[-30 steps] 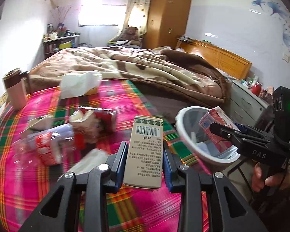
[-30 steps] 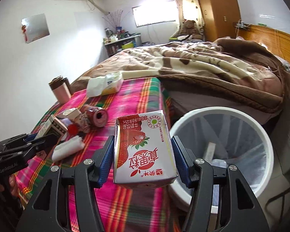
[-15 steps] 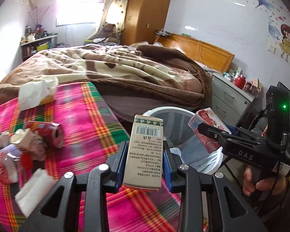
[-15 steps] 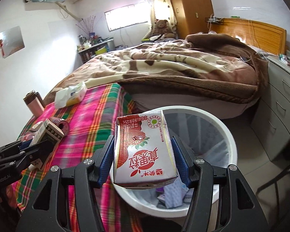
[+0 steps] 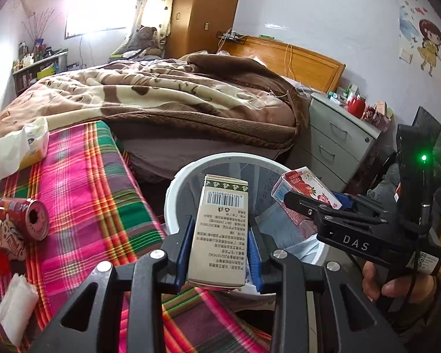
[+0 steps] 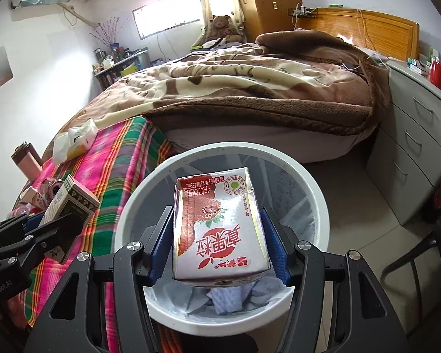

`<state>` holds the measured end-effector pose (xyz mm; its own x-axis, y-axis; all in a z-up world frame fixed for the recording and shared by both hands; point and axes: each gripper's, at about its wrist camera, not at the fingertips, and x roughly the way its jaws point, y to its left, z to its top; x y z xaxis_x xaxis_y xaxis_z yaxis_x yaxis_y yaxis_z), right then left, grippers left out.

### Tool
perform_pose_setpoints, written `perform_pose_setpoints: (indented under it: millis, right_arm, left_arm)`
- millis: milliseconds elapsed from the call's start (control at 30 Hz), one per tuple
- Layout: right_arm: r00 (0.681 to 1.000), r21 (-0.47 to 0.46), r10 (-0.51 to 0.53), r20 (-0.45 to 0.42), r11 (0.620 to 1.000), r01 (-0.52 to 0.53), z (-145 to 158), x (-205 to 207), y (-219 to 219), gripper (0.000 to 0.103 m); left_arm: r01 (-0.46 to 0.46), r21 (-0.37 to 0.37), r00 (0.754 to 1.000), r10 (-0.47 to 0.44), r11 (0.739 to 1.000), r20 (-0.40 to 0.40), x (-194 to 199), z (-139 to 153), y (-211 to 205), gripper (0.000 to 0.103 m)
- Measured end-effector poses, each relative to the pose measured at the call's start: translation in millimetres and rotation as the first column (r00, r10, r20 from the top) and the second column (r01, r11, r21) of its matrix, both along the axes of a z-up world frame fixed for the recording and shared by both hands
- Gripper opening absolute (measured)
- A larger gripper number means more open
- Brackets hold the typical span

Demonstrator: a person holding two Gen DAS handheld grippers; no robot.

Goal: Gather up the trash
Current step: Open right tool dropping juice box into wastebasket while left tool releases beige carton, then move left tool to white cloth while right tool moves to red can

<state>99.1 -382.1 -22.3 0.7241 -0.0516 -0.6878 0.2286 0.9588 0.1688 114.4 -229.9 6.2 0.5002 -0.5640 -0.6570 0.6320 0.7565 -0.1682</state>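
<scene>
Hovering over the white bin [image 6: 314, 182], the right gripper [image 6: 219, 235] pinches a red juice carton [image 6: 217, 226], while the left gripper [image 5: 219, 248] clamps a beige box [image 5: 220, 229] near the bin's rim.

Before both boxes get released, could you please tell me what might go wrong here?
The beige box in the left claw looks near the white bin's table-side rim, so it might clip it. The red drink carton in the right claw seems centred, but both claws are close and could collide.
</scene>
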Motion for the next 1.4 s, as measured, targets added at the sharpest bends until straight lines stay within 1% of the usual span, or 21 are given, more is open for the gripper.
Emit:
perform_pose_setpoints:
  millis: [133, 200, 400, 433, 500, 533, 567, 667, 700, 1067, 1267, 1400]
  right_arm:
    - [1.000, -0.004, -0.011, -0.012, 1.000, 0.011, -2.0, 1.4, -4.3, 0.059]
    - [1.000, -0.008, -0.021, -0.018, 1.000, 0.021, -2.9, 2.3, -6.2, 0.059]
    - [0.999, -0.025, -0.033, -0.037, 0.999, 0.032, -5.9, 4.2, -10.2, 0.060]
    - [0.999, -0.029, -0.036, -0.040, 0.999, 0.035, -6.2, 4.0, -10.3, 0.060]
    - [0.998, -0.034, -0.041, -0.043, 0.999, 0.039, -6.7, 3.8, -10.3, 0.060]
    - [0.998, -0.039, -0.042, -0.046, 0.998, 0.040, -6.8, 3.7, -9.8, 0.060]
    - [0.998, -0.042, -0.044, -0.047, 0.998, 0.042, -6.6, 4.2, -9.7, 0.060]
    - [0.998, -0.050, -0.046, -0.041, 0.998, 0.044, -5.1, 3.7, -7.2, 0.069]
    - [0.998, -0.052, -0.048, -0.038, 0.998, 0.046, -4.6, 3.4, -6.6, 0.069]
    - [0.999, -0.042, -0.037, 0.012, 0.998, 0.037, 7.6, -2.3, 6.8, 0.070]
    - [0.999, -0.047, 0.001, 0.042, 0.999, 0.001, 14.1, -2.5, 24.4, 0.070]
    - [0.996, -0.042, 0.038, 0.075, 0.998, -0.035, 18.7, -3.0, 38.3, 0.070]
  left_arm:
    - [0.009, -0.003, 1.000, -0.009, 1.000, -0.022, 3.6, -3.4, -9.8, 0.035]
    - [0.018, 0.001, 1.000, -0.018, 1.000, -0.017, 3.1, -4.2, -15.6, 0.035]
    - [0.036, 0.000, 0.999, -0.036, 0.999, -0.033, 3.8, -7.7, -23.0, 0.036]
    - [0.037, 0.000, 0.999, -0.037, 0.999, -0.031, 3.3, -7.4, -23.2, 0.039]
    - [0.029, -0.006, 0.999, -0.029, 1.000, -0.032, 3.2, -6.9, -22.1, 0.062]
    - [0.026, -0.013, 0.999, -0.026, 1.000, -0.034, 4.3, -6.1, -20.1, 0.063]
    - [0.029, -0.021, 0.999, -0.030, 0.999, -0.033, 4.0, -5.1, -17.8, 0.063]
    - [0.015, -0.024, 1.000, -0.015, 1.000, -0.020, 3.6, -1.9, -11.1, 0.063]
    - [0.012, -0.029, 1.000, -0.012, 0.999, -0.020, 3.6, -0.6, -7.9, 0.063]
    - [-0.028, -0.047, 1.000, 0.028, 0.999, 0.004, -0.4, 8.7, 24.0, 0.065]
    - [-0.058, -0.063, 0.998, 0.060, 0.996, 0.032, -5.7, 14.8, 48.4, 0.066]
    - [-0.091, -0.058, 0.994, 0.094, 0.994, 0.054, -9.9, 15.4, 71.5, 0.069]
